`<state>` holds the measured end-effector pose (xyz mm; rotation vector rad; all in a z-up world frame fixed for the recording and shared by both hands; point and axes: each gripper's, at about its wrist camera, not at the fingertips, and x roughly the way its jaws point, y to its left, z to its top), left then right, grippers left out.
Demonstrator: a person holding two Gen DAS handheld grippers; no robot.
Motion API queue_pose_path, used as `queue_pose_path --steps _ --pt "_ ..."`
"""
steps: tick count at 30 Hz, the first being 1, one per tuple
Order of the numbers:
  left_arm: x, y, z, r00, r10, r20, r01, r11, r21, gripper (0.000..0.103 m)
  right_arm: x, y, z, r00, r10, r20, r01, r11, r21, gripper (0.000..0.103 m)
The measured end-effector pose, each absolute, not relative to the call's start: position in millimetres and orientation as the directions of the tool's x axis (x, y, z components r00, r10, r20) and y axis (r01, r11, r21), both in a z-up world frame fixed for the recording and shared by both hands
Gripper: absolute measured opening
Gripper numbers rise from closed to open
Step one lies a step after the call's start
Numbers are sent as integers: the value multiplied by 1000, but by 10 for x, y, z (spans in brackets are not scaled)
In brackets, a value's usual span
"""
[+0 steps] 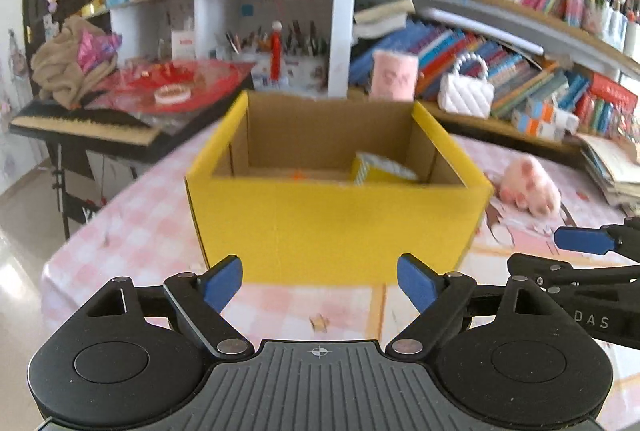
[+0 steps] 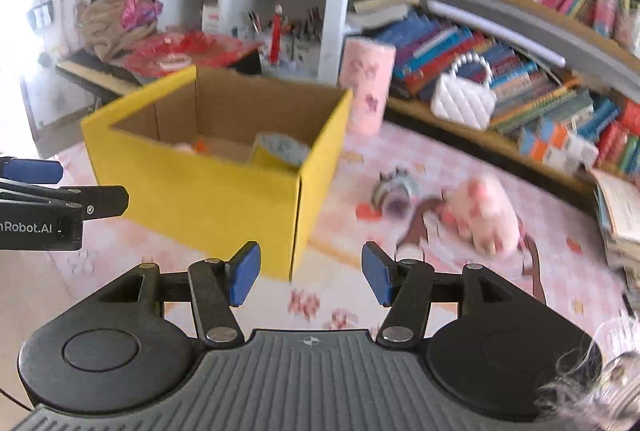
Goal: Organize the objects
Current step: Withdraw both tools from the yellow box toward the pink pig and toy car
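The desk, covered in a pink-and-white checked cloth, carries everything in play and runs up to a bookshelf packed with leaning books at the back. On it, toward its left side, stands an open-topped yellow cardboard box, plainly the collecting bin: its flaps are folded down inside so things can be dropped straight in. A yellow carton with a patterned top already lies tilted in the box's right corner, and something small and orange shows on the floor of the box, too blurred to name.

Behind the box's right rear corner stands a tall pink cylindrical container with a printed pattern, upright and close to the shelf. On the open cloth to the right of the box lies a pink plush toy with darker spots, and between it and the box a small grey-and-white frilled item, both loose on the cloth and, in my judgement, next in line for sorting.

The left hand-held gripper hovers just before the box's front wall with its blue pads spread apart, holding nothing. The right hand-held gripper sits by the box's near right corner, jaws likewise apart and empty, and looks toward the loose items, which suits it to reach for them.
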<state>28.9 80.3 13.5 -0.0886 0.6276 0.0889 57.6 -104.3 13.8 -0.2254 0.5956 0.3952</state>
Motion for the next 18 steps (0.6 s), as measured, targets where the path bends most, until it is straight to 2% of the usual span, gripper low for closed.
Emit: queue_pose_path --steps 18 --pt "224 409 -12 734 -80 -675 88 996 -23 87 248 -1249 -115 727 194 -659 -340 935 -101 64"
